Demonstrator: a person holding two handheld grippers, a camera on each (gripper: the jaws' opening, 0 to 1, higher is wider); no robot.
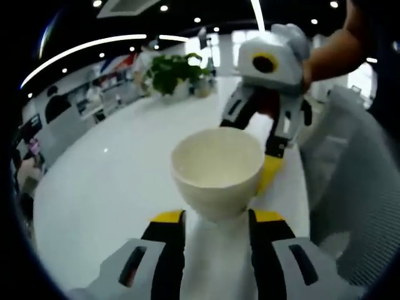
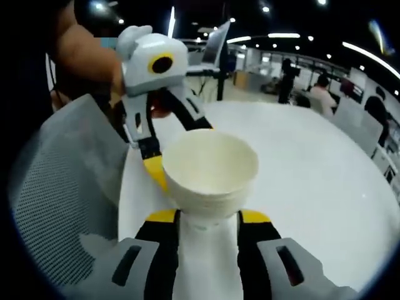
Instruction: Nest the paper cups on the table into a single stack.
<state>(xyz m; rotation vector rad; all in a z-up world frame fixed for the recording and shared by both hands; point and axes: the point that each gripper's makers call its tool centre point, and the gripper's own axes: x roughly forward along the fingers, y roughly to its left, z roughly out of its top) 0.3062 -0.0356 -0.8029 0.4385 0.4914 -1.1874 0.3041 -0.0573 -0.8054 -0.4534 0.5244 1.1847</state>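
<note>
White tabletop [image 1: 112, 187], office behind. My left claw [image 1: 215, 215] and right claw [image 2: 207, 215] each grasp paper cup [image 1: 217, 169]; I should align rims squarely before nesting.

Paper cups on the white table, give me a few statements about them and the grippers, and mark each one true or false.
1. The left gripper holds a paper cup between its jaws. True.
2. That cup lies on its side. False: it is upright, open mouth up.
3. The right gripper also grips a cup. True.
4. The table is dark wood. False: it is white.
5. A green plant stands at the table's far edge in the left gripper view. True.
</note>
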